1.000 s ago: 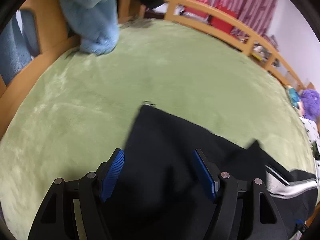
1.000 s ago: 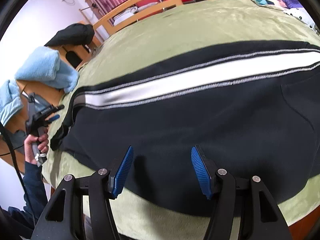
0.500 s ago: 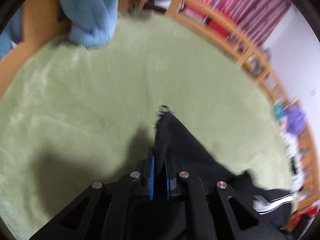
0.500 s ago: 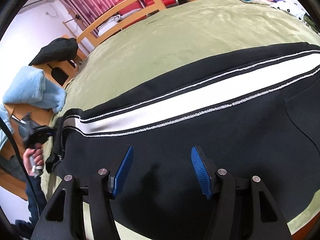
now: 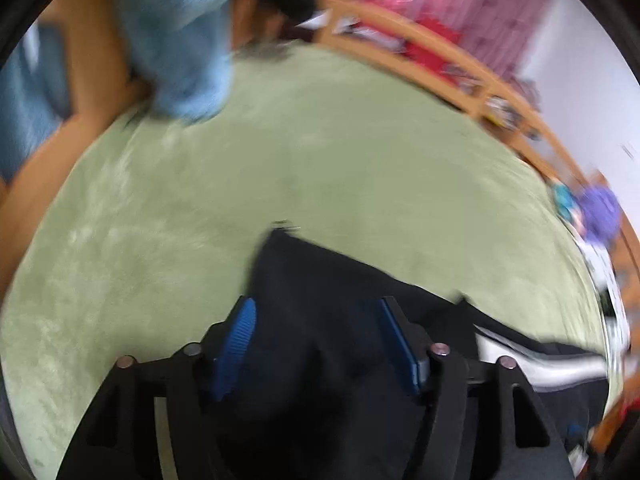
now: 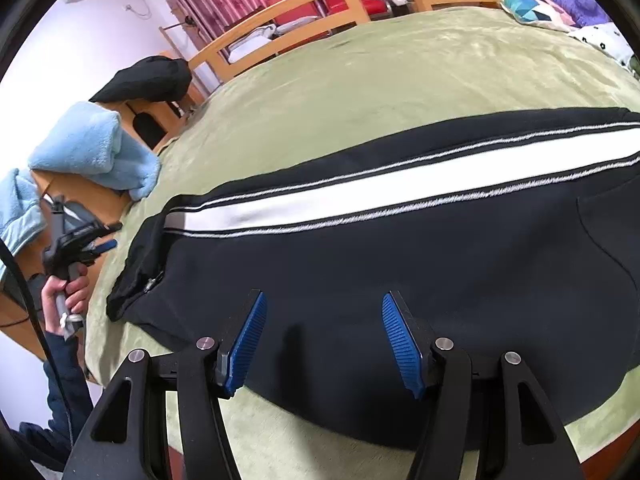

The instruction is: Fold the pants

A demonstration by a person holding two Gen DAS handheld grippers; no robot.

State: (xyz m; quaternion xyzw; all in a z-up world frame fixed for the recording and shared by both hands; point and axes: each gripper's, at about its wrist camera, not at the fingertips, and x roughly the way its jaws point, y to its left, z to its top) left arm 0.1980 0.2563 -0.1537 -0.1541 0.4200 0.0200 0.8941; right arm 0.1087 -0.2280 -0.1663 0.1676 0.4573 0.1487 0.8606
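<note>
I'm at the start of the fold: black pants (image 6: 400, 264) lie flat on the green bed (image 6: 360, 72), white side stripe (image 6: 360, 192) running left to right. Left tool (image 5: 318, 344) spread, over the cuff end at left, gripping nothing; that view is blurred. Right tool (image 6: 322, 340) spread over the near edge, empty. Next, I'd judge, pinch both edges, lift and carry over. Fabric smooth, limp knit; bed cover plush

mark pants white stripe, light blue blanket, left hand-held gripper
white stripe (image 6: 400, 184), right wrist view, middle of the band along the black pants.
light blue blanket (image 6: 92, 148), right wrist view, top of the folded bundle.
left hand-held gripper (image 5: 318, 344), left wrist view, midway between its open blue fingertips.
</note>
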